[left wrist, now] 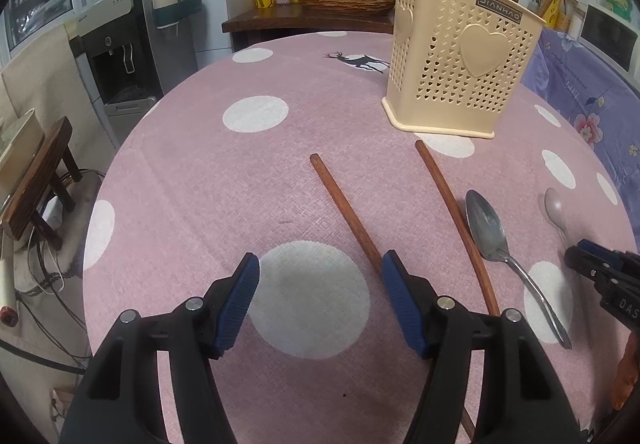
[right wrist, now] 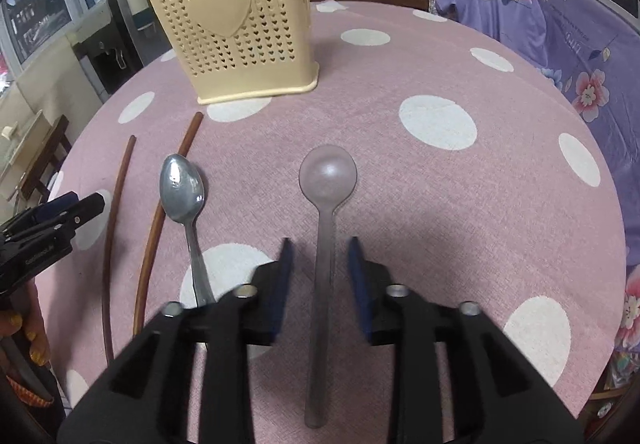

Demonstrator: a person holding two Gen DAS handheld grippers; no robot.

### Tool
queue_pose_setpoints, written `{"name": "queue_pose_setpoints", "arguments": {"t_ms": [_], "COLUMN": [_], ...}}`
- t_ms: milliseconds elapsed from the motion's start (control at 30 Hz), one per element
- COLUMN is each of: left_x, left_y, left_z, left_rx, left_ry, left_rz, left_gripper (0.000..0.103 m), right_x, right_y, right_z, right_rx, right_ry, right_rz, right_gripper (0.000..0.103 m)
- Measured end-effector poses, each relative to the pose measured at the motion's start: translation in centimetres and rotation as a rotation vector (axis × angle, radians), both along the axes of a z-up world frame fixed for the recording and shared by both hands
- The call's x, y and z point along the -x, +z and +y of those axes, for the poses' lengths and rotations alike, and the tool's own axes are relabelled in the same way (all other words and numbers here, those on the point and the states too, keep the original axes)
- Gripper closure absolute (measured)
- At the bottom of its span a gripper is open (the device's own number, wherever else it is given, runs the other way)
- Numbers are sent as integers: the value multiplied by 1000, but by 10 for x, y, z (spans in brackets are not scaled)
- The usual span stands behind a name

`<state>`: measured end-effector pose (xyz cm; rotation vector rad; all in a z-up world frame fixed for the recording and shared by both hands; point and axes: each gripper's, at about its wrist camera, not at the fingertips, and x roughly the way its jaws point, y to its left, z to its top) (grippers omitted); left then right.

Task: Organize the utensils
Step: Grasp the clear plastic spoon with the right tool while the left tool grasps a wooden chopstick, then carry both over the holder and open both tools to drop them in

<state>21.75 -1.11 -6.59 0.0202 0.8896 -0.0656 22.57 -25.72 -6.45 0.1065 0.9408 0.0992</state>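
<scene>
- Left gripper (left wrist: 320,276): released, nothing between the pads; its right pad sits just beside the near end of one chopstick (left wrist: 345,210).
- Right gripper (right wrist: 320,264): released, jaws either side of the plastic spoon (right wrist: 326,204) handle, not pressing it.
- Metal spoon (right wrist: 184,200): at 9 o'clock of the plastic spoon.
- Second chopstick (left wrist: 456,220): alongside the metal spoon.
- Utensil holder (right wrist: 236,20): upright at 12 o'clock on the pink tablecloth (right wrist: 440,204).

I see soft, even indoor light, faint shadows under my grippers, glare on the metal spoon (right wrist: 182,188), and heavy fisheye bending with dark corners.
</scene>
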Motion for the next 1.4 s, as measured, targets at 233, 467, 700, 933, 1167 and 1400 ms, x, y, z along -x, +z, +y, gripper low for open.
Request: {"name": "queue_pose_setpoints", "arguments": {"t_ms": [233,467,700,933,1167,1400], "left_x": [-18,-47,-69,-73,-77,-65], "left_y": [-5,-8,-6,-5,-3,30], "left_z": [1,-7,-22,-23,-22,-21], "left_rx": [10,-5,-43,-35,24,57], "left_ry": [19,13,1,12,13,1], "left_rz": [38,70,80,79,85,-3], "left_gripper": [40,45,74,91,94,94], "right_x": [-20,-33,-47,-52,-50,-46], "right_y": [1,-3,-4,-4,1,15], "right_z": [9,10,14,15,11,10], "right_rx": [48,45,74,98,42,64], "right_ry": [21,18,8,22,35,48], "right_rz": [7,39,28,29,-3,-55], "right_gripper": [61,61,67,68,90,90]}}
